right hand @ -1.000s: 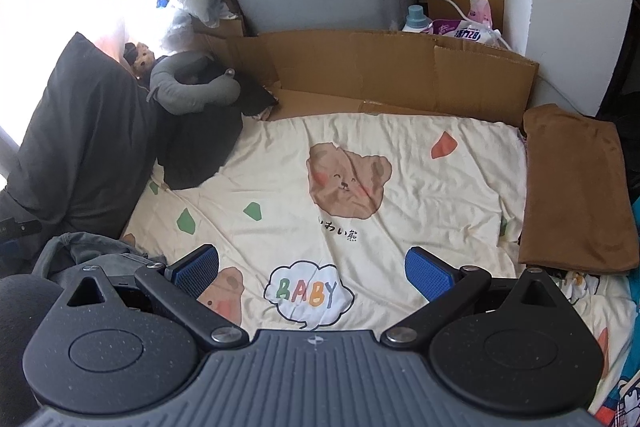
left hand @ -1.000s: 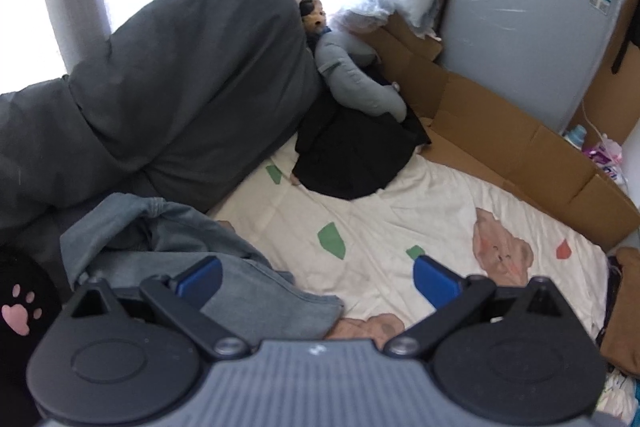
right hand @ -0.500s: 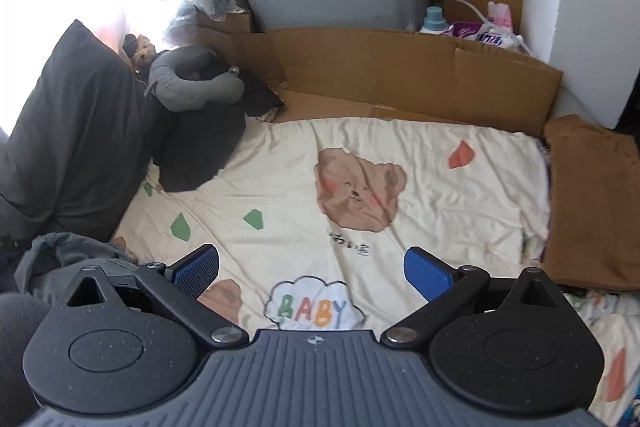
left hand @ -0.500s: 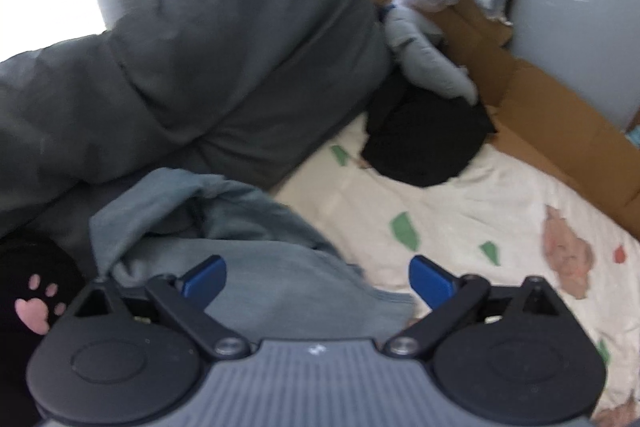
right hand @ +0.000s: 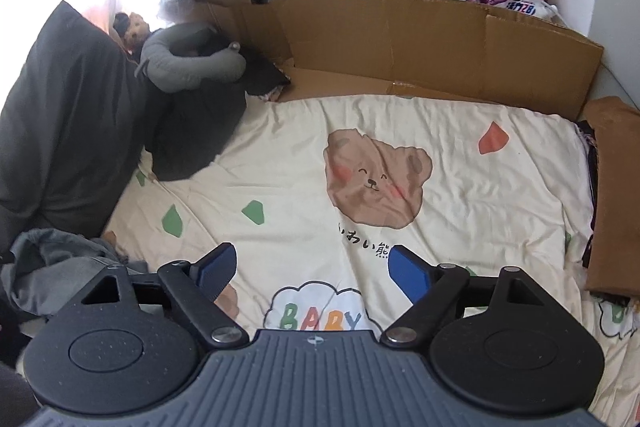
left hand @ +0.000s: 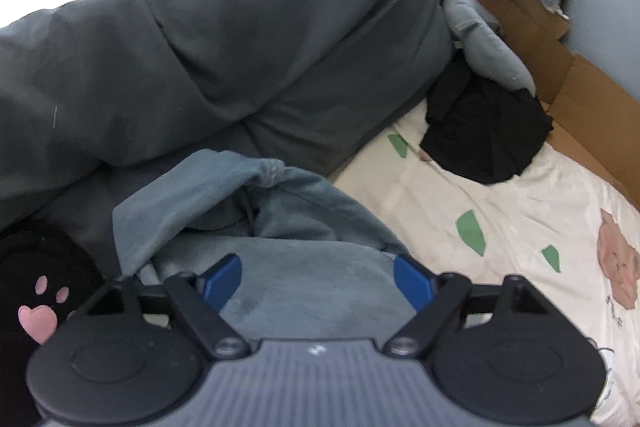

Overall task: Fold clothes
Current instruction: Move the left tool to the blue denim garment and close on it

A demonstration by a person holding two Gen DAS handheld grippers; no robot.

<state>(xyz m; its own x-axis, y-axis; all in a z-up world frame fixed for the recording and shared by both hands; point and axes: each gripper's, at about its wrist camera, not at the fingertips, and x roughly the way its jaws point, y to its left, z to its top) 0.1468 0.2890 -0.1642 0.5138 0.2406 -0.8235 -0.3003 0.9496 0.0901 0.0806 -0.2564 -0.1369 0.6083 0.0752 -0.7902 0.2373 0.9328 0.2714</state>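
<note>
At the far left of the left wrist view, a black item with pink paw prints [left hand: 40, 303] is seen beside a crumpled blue-grey garment [left hand: 248, 211], which is heaped on the bed against a large dark grey pillow [left hand: 248, 27]. The left tongs [left hand: 318, 279] are held over this garment with the jaws spread – they have just been closing somewhat – and cloth is seen between the blue pads [left hand: 412, 285], though no pinch on it is made out. Further right, a black garment [left hand: 484, 135] is bunched below a grey neck pillow [left hand: 492, 51], with cardboard [left hand: 580, 91] behind.

In the right wrist view, the same blue-grey garment [right hand: 52, 267] is found at the lower left edge. The right tongs [right hand: 310, 271] are likewise spread (also just narrowed a little), with nothing between them – only the cream bedsheet [right hand: 460, 227] with its bear print [right hand: 376, 183] and the "BABY" cloud [right hand: 320, 311] lies below. At the far right, a brown folded cloth [right hand: 616, 203] is laid along the sheet's edge.
</note>
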